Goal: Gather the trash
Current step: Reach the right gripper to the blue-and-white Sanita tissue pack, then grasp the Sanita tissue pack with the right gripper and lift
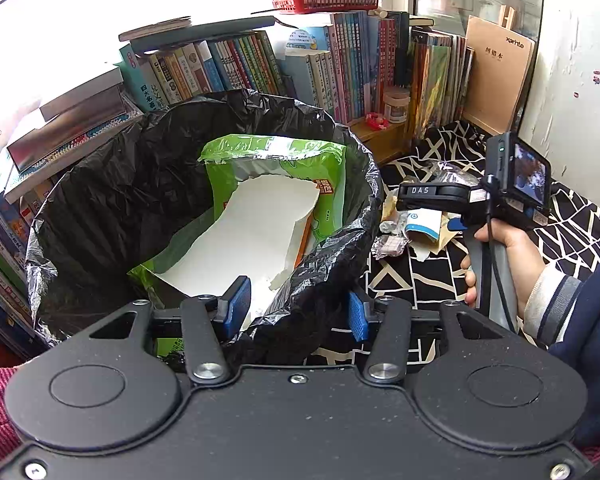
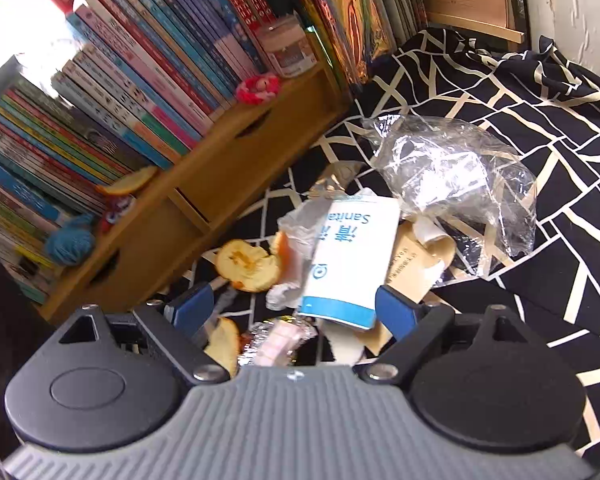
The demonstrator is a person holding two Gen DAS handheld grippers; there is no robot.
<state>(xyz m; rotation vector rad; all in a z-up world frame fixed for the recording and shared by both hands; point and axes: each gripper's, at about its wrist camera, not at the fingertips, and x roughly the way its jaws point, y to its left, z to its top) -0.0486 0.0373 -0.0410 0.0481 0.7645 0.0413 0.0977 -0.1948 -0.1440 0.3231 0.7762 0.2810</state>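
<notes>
The bin bag (image 1: 204,152) is pinched at its rim by the left gripper (image 1: 298,308), so the bag is kept wide. The right gripper (image 2: 296,308) is spread open, holding nothing, just above the white packet (image 2: 348,256) on the patterned cloth (image 2: 540,184). The packet should be straddled evenly, then squeezed gently.

Ahead of the left hand-held gripper (image 1: 298,310) the bin (image 1: 204,208) mouth is half filled by a green pack (image 1: 276,168); ahead-left of the right hand-held gripper (image 2: 294,312), a wooden shelf (image 2: 204,200) walls off the litter pile (image 2: 348,256); black patterned cloth (image 2: 540,160) lies open to its right.
</notes>
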